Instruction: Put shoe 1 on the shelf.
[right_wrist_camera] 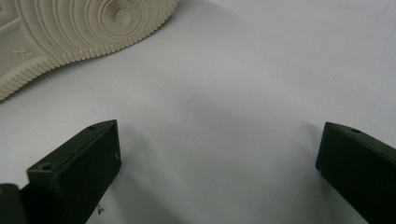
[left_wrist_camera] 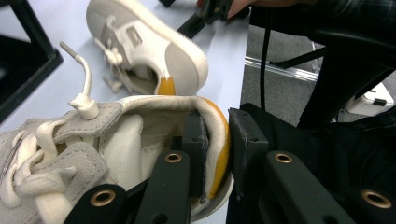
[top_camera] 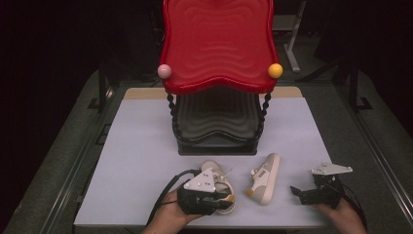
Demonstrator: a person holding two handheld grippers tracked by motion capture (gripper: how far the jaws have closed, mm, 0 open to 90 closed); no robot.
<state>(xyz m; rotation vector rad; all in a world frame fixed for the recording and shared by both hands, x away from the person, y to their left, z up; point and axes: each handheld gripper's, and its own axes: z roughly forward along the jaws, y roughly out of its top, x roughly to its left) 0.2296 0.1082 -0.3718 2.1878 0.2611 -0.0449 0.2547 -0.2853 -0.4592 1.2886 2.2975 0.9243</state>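
Two small beige-and-white sneakers with orange heel patches lie near the front of the white mat. My left gripper is shut on the heel of the near sneaker, one jaw inside the collar and the other outside it. The other sneaker lies on its side just to the right; its ribbed sole faces my right gripper. My right gripper rests low over the mat to the right of that sneaker, open, with nothing between its jaws.
A two-tier stand sits at the middle back of the mat: a red wavy top tray on black twisted posts over a black lower tray. A pink ball and a yellow ball cap its front corners. Dark table rails flank the mat.
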